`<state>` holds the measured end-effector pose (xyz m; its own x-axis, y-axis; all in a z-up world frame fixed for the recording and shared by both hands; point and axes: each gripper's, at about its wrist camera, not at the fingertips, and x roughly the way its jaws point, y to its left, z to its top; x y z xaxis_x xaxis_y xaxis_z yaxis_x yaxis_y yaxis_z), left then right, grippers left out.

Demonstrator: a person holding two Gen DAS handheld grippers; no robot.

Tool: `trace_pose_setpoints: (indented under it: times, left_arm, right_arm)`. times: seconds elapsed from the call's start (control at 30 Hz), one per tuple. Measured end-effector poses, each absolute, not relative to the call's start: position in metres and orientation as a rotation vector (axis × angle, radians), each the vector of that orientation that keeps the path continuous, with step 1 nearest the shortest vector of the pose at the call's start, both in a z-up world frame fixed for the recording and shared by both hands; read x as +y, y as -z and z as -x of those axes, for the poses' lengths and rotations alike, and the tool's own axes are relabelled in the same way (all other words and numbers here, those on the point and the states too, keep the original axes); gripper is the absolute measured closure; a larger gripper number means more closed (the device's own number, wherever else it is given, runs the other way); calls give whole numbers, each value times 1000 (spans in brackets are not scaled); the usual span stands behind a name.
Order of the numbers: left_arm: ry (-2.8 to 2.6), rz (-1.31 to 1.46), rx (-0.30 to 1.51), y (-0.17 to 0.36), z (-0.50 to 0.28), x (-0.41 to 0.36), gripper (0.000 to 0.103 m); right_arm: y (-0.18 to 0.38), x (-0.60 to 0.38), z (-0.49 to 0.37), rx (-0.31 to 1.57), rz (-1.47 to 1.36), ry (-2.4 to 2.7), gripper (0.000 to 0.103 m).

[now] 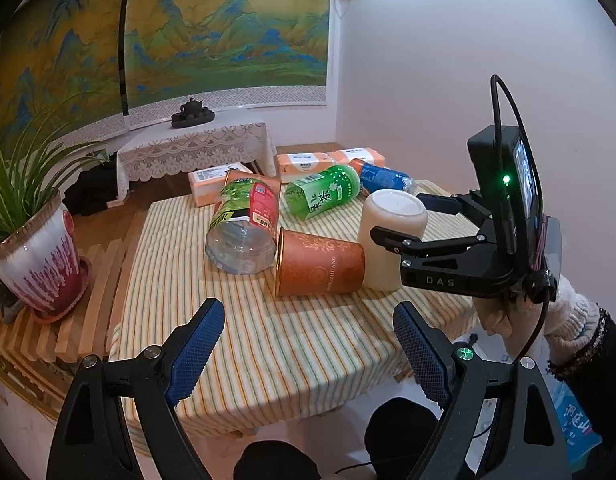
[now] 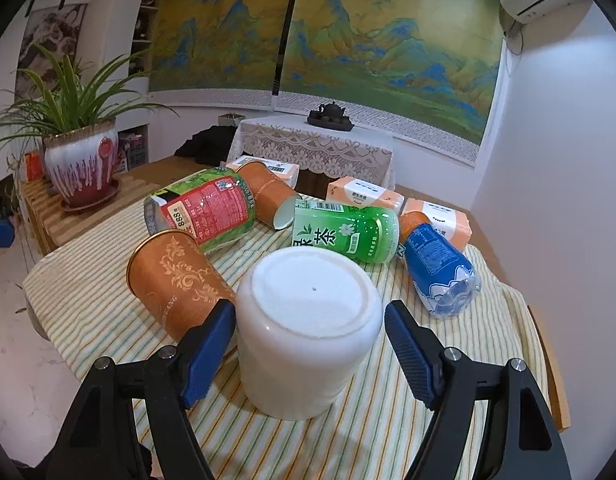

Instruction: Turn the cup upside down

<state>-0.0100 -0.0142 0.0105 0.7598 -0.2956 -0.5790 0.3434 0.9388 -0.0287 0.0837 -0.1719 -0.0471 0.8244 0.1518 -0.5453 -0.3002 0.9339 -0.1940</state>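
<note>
the white cup [image 2: 308,328] stood upside down on the striped surface [image 2: 388,420] between the right gripper [image 2: 310,340]'s open fingers; only the left view showed the left gripper [image 1: 308,354], open, empty.

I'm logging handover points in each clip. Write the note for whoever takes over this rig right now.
Right gripper: jaws open around the white cup, one on each side; a gap shows on the right side, contact on the left I cannot tell.
Left gripper: open, empty, held back over the near part of the striped table.
The white cup stands base up, mouth down on the cloth, beside a lying orange paper cup.
Done: the flip looks complete.
Left: probably just draw the right gripper back without knocking the cup.
</note>
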Motion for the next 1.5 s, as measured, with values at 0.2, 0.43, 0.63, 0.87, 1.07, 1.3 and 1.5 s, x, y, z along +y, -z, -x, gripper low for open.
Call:
trace_pose_setpoints:
  times: [0.2, 0.43, 0.63, 0.87, 1.07, 1.3, 1.5]
  left_arm:
    - [327, -85, 608, -11, 12, -14, 14]
    - [279, -58, 586, -16, 17, -11, 14]
    - [225, -2, 550, -23, 22, -5, 14]
    - [122, 17, 492, -29, 30, 0, 13]
    - [76, 11, 458, -31, 42, 1, 11]
    - [39, 33, 434, -31, 52, 5, 10]
    - [22, 42, 415, -33, 56, 8, 7]
  right_arm:
    - [31, -181, -75, 525, 198, -266, 23]
    - [6, -197, -36, 463, 84, -206, 23]
    - [-8, -200, 4, 417, 34, -99, 23]
    - [-16, -199, 35, 393, 16, 35, 23]
    - [-22, -197, 55, 353, 2, 65, 23]
    - [-26, -192, 67, 317, 7, 69, 23]
    - [-26, -187, 71, 301, 16, 77, 23]
